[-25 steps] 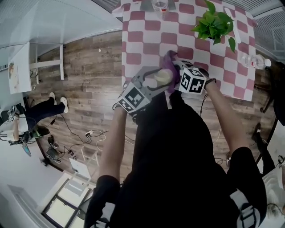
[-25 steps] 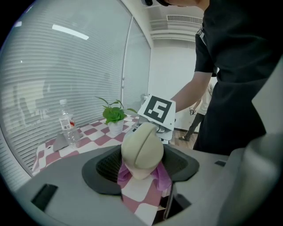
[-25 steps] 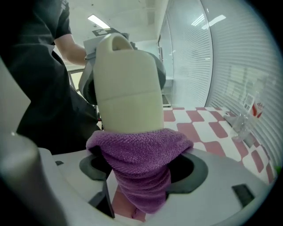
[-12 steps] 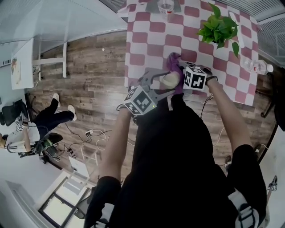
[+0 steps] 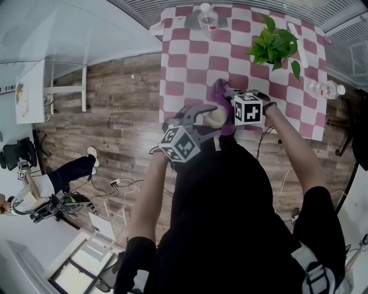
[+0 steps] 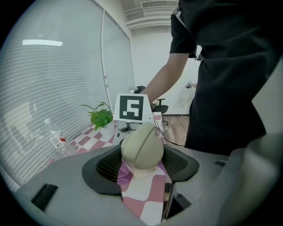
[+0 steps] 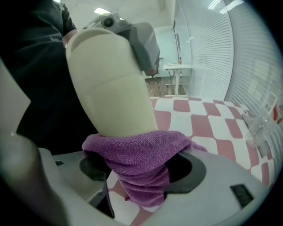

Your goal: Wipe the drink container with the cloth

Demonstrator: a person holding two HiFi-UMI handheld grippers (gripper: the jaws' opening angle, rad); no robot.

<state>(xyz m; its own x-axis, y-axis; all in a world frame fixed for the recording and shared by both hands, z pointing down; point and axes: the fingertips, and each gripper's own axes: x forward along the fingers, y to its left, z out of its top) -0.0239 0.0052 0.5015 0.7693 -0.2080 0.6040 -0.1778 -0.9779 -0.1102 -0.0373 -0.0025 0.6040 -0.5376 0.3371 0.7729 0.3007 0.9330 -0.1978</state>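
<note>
Your left gripper [image 6: 142, 167] clamps the drink container [image 6: 142, 148], long axis running straight out toward your right gripper [image 7: 139, 172], which pinches the cloth [image 7: 137, 152] against it.

Daylight poured through blinds [image 6: 53, 88] at the left gripper view's nine o'clock; fisheye warped every edge, corners went black, the close drink container [image 7: 110, 84] blurred.

Steep overhead (2 close gripper-mounted views)

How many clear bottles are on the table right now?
2. One clear bottle is at the table's far edge; the other is at its right edge, past the plant. More may be hidden from view.
</note>
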